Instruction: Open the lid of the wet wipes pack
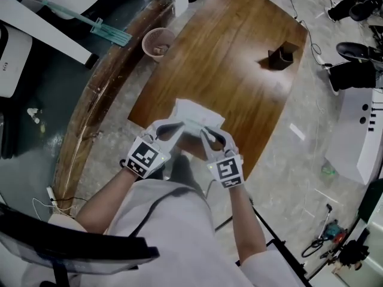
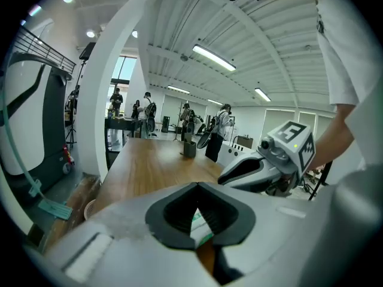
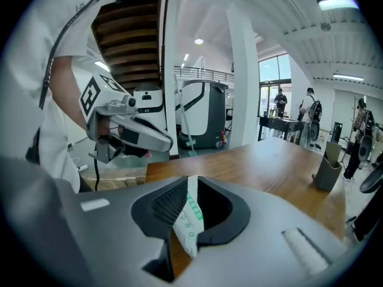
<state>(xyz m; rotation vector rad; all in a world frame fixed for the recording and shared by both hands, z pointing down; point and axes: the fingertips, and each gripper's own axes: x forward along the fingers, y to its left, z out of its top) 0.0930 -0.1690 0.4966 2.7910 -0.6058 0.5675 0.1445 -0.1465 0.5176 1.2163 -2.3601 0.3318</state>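
Observation:
The white wet wipes pack [image 1: 194, 113] hangs over the near edge of the wooden table [image 1: 233, 64], gripped from both sides. My left gripper [image 1: 179, 126] is shut on its left part; in the left gripper view a white and green bit of the pack [image 2: 200, 223] shows between the jaws of that gripper [image 2: 197, 187]. My right gripper [image 1: 206, 130] is shut on the right part; a thin white edge of the pack with green print [image 3: 190, 220] stands between the jaws of that gripper [image 3: 190, 179]. The lid is hidden.
A dark holder [image 1: 281, 55] stands far back on the table. A round woven bin [image 1: 157, 42] sits on the floor by the table's left edge. White machines [image 1: 359, 133] and cables lie around. Several people stand far off [image 2: 146, 109].

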